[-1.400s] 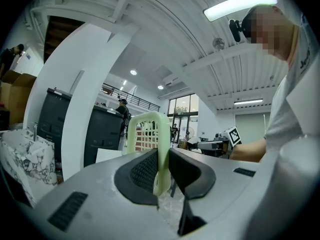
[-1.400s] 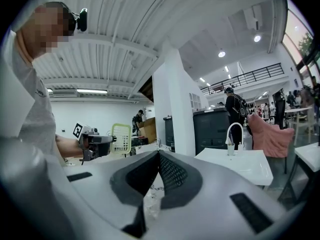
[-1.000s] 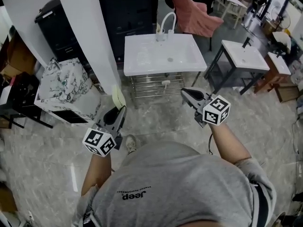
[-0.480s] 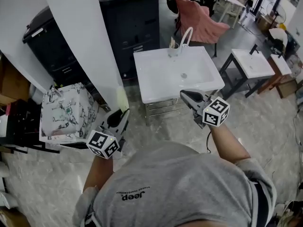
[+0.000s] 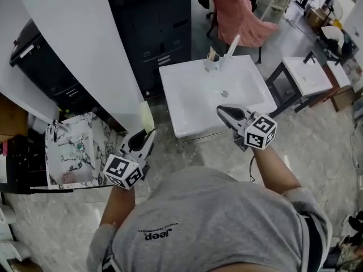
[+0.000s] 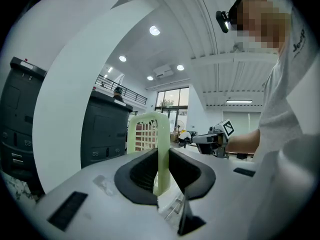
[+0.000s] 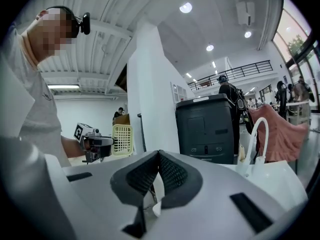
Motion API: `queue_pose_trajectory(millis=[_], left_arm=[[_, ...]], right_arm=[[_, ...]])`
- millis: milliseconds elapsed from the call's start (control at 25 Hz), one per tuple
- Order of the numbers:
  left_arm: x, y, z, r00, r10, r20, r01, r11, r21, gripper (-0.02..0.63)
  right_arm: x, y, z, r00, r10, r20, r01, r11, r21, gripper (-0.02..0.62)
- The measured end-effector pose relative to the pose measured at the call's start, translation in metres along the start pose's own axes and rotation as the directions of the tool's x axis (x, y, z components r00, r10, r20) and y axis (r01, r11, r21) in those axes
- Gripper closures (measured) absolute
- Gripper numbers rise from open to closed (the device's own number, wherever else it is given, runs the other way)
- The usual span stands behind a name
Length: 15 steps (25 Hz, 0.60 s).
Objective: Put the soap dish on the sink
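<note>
The soap dish (image 6: 148,134) is pinched edge-on between the left gripper's (image 6: 161,176) jaws; the right gripper's (image 7: 159,159) are closed, empty. It could be levered loose if knocked against the sink (image 5: 190,103).

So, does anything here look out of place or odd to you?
Only mildly: the pale green soap dish stands on edge, clamped in the left gripper, and is not yet on the white sink. Nothing looks spilled or broken.
</note>
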State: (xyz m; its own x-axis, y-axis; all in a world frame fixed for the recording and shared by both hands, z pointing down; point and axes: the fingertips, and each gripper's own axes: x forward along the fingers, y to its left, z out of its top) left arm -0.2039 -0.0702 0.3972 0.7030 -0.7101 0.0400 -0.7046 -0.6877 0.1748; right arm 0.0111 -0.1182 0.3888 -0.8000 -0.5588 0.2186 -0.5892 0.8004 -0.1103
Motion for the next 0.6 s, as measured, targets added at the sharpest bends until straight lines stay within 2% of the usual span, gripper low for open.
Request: queue_pose_trajectory(millis=[120, 320, 480, 600], left_arm=[[0.029, 0.013, -0.004, 1.000, 0.018, -0.013, -0.018, 1.000, -0.006, 0.541], [0.097, 0.032, -0.004, 0.995, 0.094, -0.020, -0.094, 0.996, -0.006, 0.541], [0.152, 0.038, -0.006, 0.986, 0.161, -0.035, -0.162, 0.986, -0.027, 0.541], [0.182, 0.045, -0.010, 0.980, 0.190, -0.065, -0.192, 0.981, -0.037, 0.541]], right_arm=[[0.009, -0.029, -0.004, 1.000, 0.022, -0.001, -0.022, 1.000, 0.010, 0.526], [0.021, -0.095, -0.006, 0.993, 0.113, -0.016, -0.114, 0.993, -0.009, 0.526], [0.032, -0.140, -0.005, 0.978, 0.201, -0.058, -0.205, 0.977, -0.062, 0.526], [0.046, -0.163, 0.001, 0.964, 0.259, -0.053, -0.263, 0.963, -0.065, 0.526]])
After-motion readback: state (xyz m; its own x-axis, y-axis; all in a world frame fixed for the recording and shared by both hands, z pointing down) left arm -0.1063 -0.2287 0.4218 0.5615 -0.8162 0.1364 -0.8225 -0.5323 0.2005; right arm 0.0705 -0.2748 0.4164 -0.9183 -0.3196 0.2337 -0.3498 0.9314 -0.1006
